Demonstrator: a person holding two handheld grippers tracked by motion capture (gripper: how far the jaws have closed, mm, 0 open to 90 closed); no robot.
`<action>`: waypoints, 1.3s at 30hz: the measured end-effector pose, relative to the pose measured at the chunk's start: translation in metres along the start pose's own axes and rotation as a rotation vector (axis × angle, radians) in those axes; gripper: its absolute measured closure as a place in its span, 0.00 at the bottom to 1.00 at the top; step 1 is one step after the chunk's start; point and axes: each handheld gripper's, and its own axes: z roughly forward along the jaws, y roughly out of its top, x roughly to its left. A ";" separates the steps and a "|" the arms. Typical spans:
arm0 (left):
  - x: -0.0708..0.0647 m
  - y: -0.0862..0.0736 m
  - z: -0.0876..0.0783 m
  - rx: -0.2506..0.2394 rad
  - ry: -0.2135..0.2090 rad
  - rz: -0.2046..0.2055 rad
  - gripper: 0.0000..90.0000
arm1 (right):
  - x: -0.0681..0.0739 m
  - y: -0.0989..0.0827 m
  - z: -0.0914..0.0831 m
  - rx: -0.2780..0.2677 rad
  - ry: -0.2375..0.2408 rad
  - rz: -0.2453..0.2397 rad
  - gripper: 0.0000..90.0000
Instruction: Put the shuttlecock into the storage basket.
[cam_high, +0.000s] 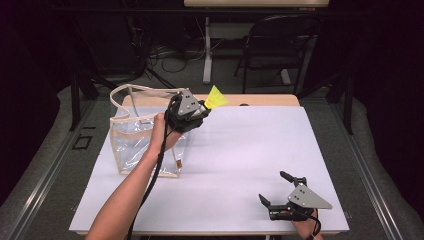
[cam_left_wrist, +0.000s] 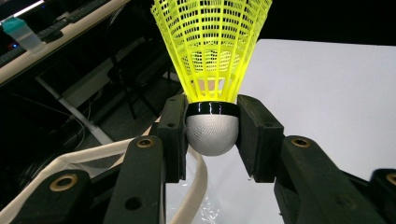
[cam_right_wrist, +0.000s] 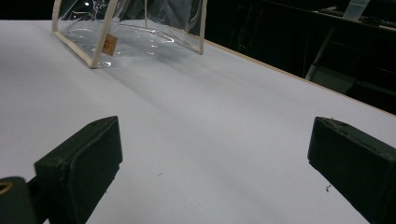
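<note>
The left gripper (cam_high: 201, 111) clamped the yellow shuttlecock (cam_left_wrist: 212, 70) by its cork, just beside the clear bag's (cam_high: 131, 145) open rim, skirt pointing away.

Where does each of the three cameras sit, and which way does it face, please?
High view: above the table, looking forward and down; forearms, left gripper, right gripper.
Left gripper view: rides that gripper; its fingers clamp the yellow shuttlecock.
Right gripper view: low over the table, fingers apart.
All share the clear bag.
</note>
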 end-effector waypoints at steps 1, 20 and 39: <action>0.001 0.000 -0.001 -0.001 0.002 0.000 0.72 | 0.000 0.000 0.000 0.001 0.000 0.000 0.03; 0.014 -0.001 -0.014 -0.009 0.046 -0.010 0.72 | 0.000 0.000 0.000 0.000 -0.002 0.002 0.03; 0.033 -0.007 -0.032 -0.002 0.094 -0.027 0.72 | 0.000 0.000 0.001 0.006 0.000 0.003 0.03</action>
